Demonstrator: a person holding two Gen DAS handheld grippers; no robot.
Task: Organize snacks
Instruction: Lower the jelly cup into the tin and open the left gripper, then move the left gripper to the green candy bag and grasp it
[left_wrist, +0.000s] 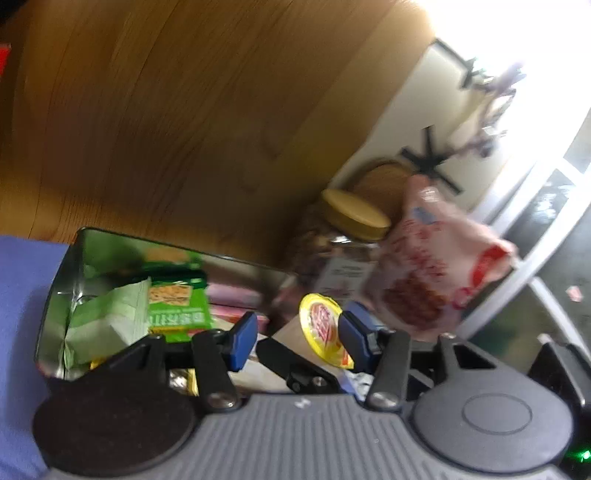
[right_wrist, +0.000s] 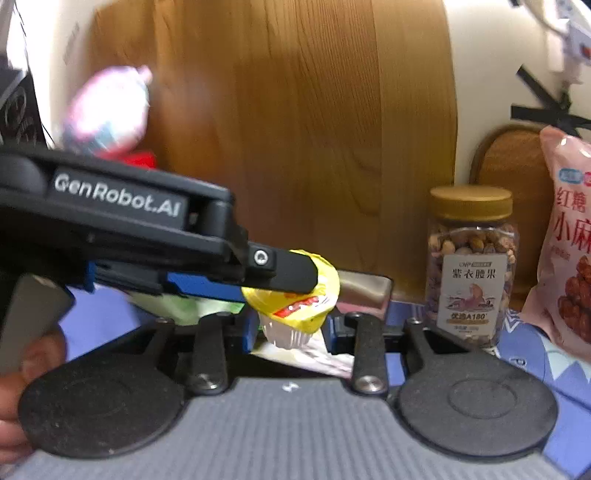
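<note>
Left gripper (left_wrist: 297, 338) fingers partly spread; yellow-lidded cup (left_wrist: 325, 334) sits against its right pad, grip not confirmable. In the right wrist view the left gripper's finger (right_wrist: 291, 273) lies over the cup (right_wrist: 295, 306), between the right gripper (right_wrist: 291, 330) pads, gap wide. Metal tin (left_wrist: 61, 280) holds green packets (left_wrist: 177, 302) beyond the left pad. Farther right: nut jar (right_wrist: 471, 266), pink bag (right_wrist: 569, 251).

Both grippers share the look: blue pads on black linkage arms with silver screws, grey ribbed body, two black discs at five and seven o'clock. The left gripper (right_wrist: 295, 273) reads "GenRobot.AI" in white. Bare skin (right_wrist: 22, 387) at eight o'clock.
</note>
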